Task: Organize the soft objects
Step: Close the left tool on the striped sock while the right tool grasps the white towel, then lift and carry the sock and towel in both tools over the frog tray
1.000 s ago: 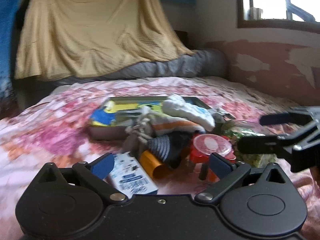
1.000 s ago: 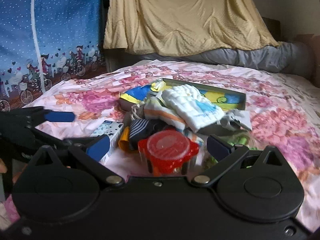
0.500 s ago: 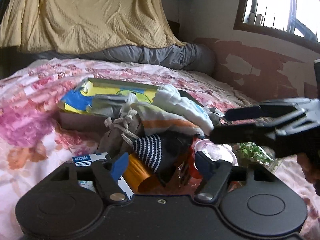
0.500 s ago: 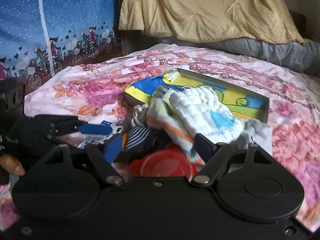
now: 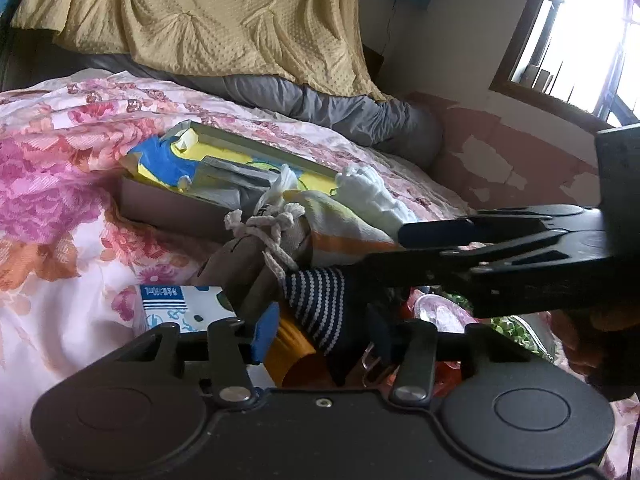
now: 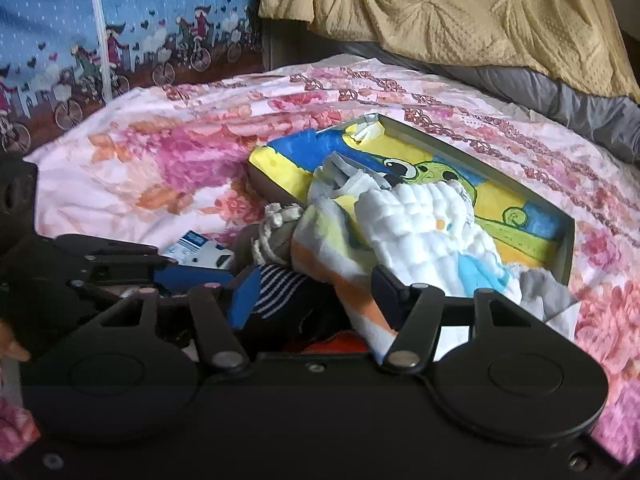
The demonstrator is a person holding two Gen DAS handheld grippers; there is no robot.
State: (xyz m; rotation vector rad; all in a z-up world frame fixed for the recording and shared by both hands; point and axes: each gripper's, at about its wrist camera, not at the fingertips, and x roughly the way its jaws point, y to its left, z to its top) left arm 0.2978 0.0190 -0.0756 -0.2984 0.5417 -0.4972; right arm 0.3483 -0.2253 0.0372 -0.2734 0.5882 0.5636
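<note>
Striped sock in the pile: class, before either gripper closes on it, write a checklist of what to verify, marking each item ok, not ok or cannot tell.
1. Left gripper open around the striped sock: ok.
2. Right gripper open: ok.
3. Sock free of other cloth: not ok; the orange-striped cloth lies against it.
4. Box has bare room: ok.
5. Grippers apart from each other: not ok; they crowd the same spot.
6. Sock clear of the orange tube: cannot tell.
</note>
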